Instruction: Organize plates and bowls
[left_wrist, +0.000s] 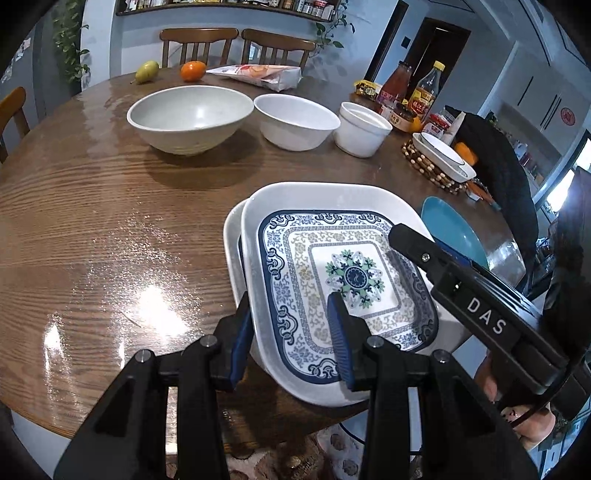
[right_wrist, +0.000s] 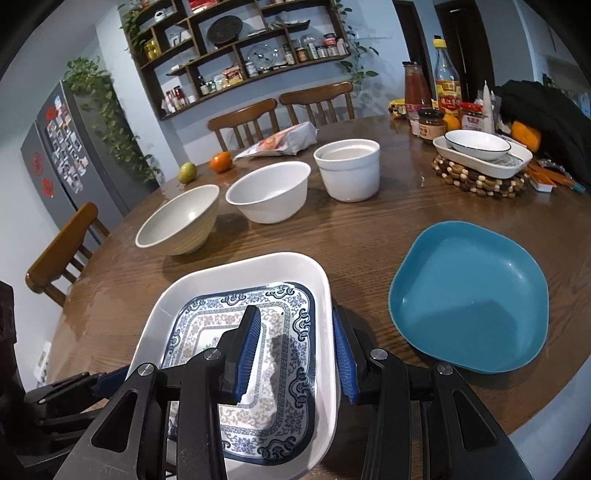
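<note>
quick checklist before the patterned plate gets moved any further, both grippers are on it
1. Left gripper clamped on the patterned plate rim: ok.
2. Right gripper clamped on the opposite rim: ok.
3. Second white plate beneath, whether nested or lifted too: cannot tell.
4. Blue plate lies apart to the side: ok.
5. Three bowls, nearest being the large bowl, stand well behind: ok.
6. Plate overhangs the table edge: not ok.

Pretty bright daylight here, sharp focus overall. Big white glare blobs on the glossy surface (left_wrist: 92, 206) near my left side, soft shadows under the bowls, and heavy fisheye bending with dark corners in both views.
</note>
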